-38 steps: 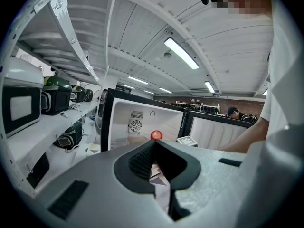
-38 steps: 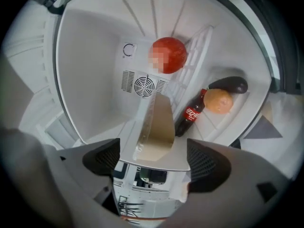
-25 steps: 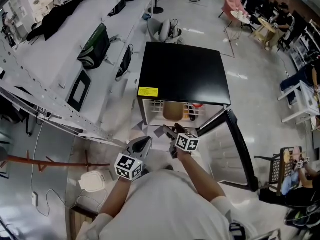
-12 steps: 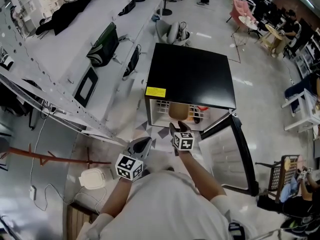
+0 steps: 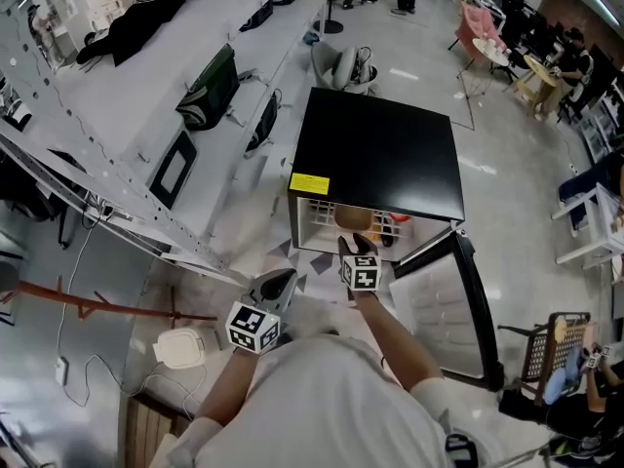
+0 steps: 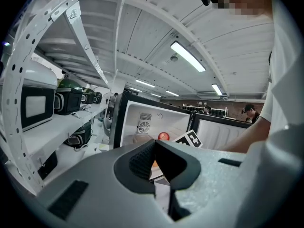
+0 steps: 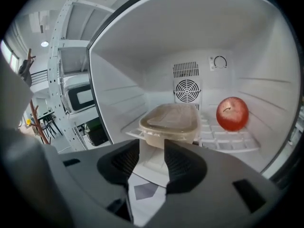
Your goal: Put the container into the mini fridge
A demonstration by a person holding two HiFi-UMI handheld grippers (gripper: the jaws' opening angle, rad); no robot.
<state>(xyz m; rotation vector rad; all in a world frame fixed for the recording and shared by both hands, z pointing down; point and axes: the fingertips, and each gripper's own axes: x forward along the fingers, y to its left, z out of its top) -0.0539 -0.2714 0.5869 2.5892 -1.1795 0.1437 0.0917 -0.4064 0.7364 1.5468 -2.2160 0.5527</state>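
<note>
The right gripper point(image 5: 348, 246) is held at the open front of the mini fridge point(image 5: 375, 154). Its jaws are closing and nothing lies between them. In the right gripper view point(image 7: 152, 146) a gap shows between the two dark pads, and they press on nothing.

Straight ahead of this gripper, just past its tips, the container point(image 7: 169, 120) sits on the white wire shelf point(image 7: 228, 137) inside the fridge. It is a shallow beige tub with a clear lid, flat on its base. It is apart from the jaws. From the head view the container point(image 5: 353, 218) shows just inside the fridge's front edge, right beyond the gripper.

An apple point(image 7: 232, 113) rests on the same shelf, ahead and to the right of the gripper. It is beside the container and not touching it. On the back wall, beyond the container, is a round fan grille point(image 7: 185, 90).

The fridge door point(image 5: 458, 300) stands swung wide open to the right of the right gripper.

The left gripper point(image 5: 288, 275) is lower and to the left, well back from the fridge and near the person's body. Its jaws point(image 6: 154, 146) are together at the tips and carry nothing. Looking along it, the fridge point(image 6: 142, 118) is ahead with the apple point(image 6: 163, 136) showing inside. The right gripper's marker cube point(image 6: 189, 140) lies ahead of it and a little to the right.
</note>
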